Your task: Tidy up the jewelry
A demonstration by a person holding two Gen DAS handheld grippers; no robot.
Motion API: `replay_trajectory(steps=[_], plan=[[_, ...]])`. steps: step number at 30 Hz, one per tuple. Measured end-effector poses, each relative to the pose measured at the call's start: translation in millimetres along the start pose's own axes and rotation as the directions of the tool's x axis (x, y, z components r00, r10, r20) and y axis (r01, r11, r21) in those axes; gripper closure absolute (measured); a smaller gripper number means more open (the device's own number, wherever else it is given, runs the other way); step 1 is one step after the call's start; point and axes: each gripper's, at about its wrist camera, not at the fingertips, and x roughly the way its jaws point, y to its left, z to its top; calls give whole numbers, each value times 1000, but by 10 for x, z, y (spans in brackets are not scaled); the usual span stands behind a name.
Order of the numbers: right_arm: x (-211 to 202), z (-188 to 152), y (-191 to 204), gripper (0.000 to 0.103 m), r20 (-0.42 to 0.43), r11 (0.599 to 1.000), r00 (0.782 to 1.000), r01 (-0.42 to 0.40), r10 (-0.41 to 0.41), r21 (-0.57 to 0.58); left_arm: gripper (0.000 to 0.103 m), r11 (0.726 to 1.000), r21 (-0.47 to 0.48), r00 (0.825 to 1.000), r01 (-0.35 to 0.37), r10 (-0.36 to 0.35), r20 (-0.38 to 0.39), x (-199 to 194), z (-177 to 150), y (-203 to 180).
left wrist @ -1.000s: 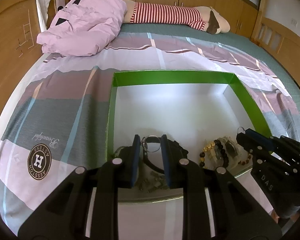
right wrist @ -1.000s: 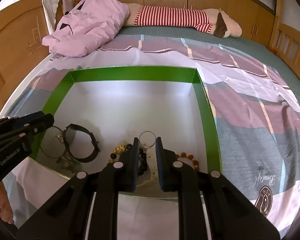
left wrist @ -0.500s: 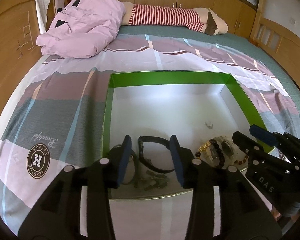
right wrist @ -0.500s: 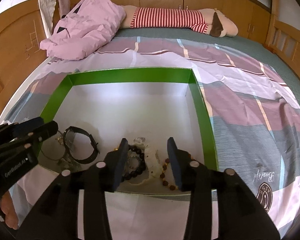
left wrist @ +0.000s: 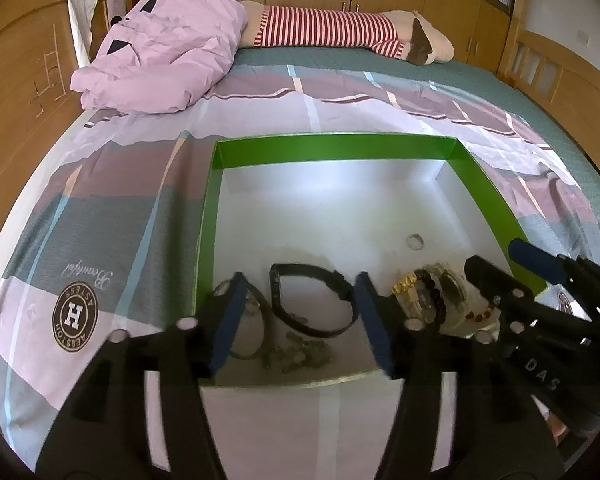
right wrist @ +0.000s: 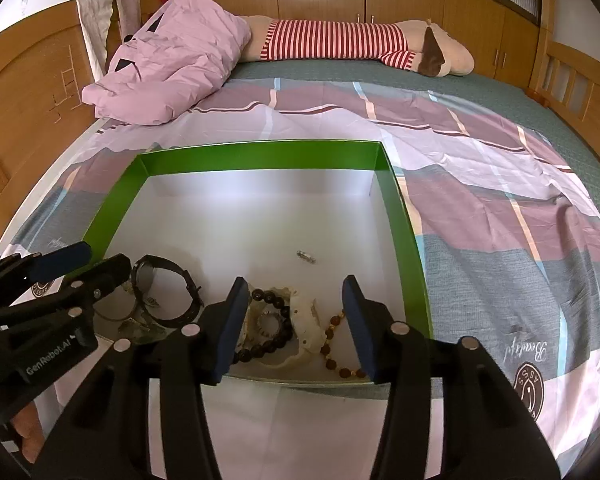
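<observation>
A shallow green-rimmed box (left wrist: 336, 146) with a white floor lies on the bed; it also shows in the right wrist view (right wrist: 260, 152). Near its front lie a black watch (left wrist: 312, 300), a thin bangle (left wrist: 256, 320), dark and gold bead bracelets (left wrist: 424, 296) and a small silver ring (left wrist: 415, 242). In the right wrist view I see the dark bead bracelet (right wrist: 268, 332), a brown bead string (right wrist: 336, 344), the watch (right wrist: 168, 296) and the ring (right wrist: 306, 257). My left gripper (left wrist: 300, 320) is open and empty above the watch. My right gripper (right wrist: 296, 324) is open and empty above the beads.
A crumpled pink quilt (left wrist: 160, 48) and a striped plush toy (left wrist: 340, 32) lie at the head of the bed. Wooden bed rails (right wrist: 32, 92) run along both sides. The striped sheet (right wrist: 500, 208) surrounds the box.
Both grippers have opened wide and drawn back from the box. The rings they pinched are released; one small ring now lies on the box floor.
</observation>
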Motion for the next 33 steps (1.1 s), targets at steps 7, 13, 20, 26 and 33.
replay_trajectory(steps=[7, 13, 20, 26, 33], plan=[[-464, -165, -92, 24, 115, 1000, 993, -16, 15, 7, 23, 999, -39, 999, 11, -9, 48, -414, -460, -46], [-780, -632, -364, 10, 167, 995, 984, -72, 59, 75, 19, 993, 96, 997, -72, 72, 1, -93, -1088, -277], [-208, -1027, -343, 10, -18, 999, 1000, 25, -25, 27, 2, 993, -28, 993, -115, 114, -42, 220, -1133, -2], [128, -1055, -224, 5, -62, 999, 998, 31, -29, 23, 2, 990, -45, 990, -131, 128, -65, 266, -1101, 66], [210, -1018, -119, 1, -90, 998, 994, 53, -56, -25, 2, 991, -55, 991, -119, 115, -65, 267, -1100, 87]])
